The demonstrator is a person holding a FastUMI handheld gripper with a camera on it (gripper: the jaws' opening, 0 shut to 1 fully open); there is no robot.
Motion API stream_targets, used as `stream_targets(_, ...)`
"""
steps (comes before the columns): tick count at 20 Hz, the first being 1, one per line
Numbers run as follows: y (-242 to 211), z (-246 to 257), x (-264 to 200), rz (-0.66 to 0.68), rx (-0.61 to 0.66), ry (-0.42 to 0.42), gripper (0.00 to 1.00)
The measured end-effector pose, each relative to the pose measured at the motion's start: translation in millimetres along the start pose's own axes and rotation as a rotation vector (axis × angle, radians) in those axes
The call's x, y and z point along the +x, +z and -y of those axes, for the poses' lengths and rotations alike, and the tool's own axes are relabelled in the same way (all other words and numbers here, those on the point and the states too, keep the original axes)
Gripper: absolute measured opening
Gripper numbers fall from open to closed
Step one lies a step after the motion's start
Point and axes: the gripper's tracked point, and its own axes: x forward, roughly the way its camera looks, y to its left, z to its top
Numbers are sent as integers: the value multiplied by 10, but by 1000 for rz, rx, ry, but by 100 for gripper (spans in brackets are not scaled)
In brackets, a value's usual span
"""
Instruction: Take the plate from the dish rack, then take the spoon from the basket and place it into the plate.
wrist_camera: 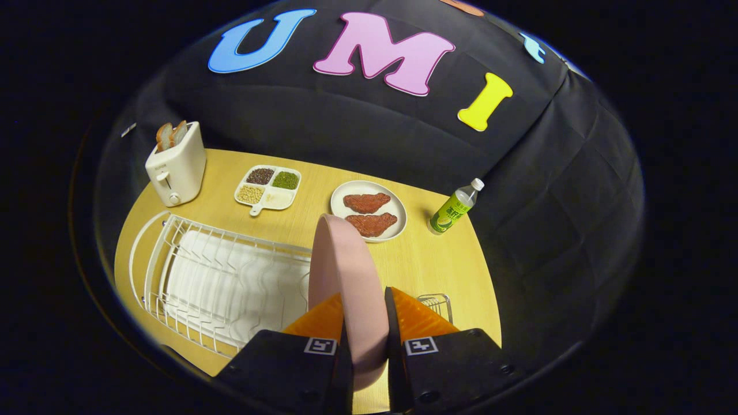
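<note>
You have the dish rack (225, 288) as landmark: the toaster (176, 164) sits behind it, the divided tray (268, 187) behind and right, the steak plate (369, 210) farther right, the bottle (455, 208) beyond that.

The gripper (369, 323) fingers clamp the plate (343, 271) at the rack's right end.

We look from gripper-mounted fisheye, forward along fingers (346, 323), angled down over table (415, 265). Plate (343, 271) clamped between fingers sits very near lens; rack (219, 282) close below; toaster (176, 164) farther, by booth wall.

One pink plate (344, 276), one dish rack (219, 282), one toaster (176, 167) holding two bread slices (171, 134). One white plate (398, 207) carries two meat pieces (369, 213). One bottle (455, 208), one four-part tray (268, 187).
</note>
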Motion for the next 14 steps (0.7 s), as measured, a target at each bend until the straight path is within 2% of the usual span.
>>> stream_targets(7,-312,214,-618,24,132,226,28)
stream_targets(11,-806,320,-893,0,186,321,28)
stream_targets(14,-1314,292,-1042,-80,247,397,28)
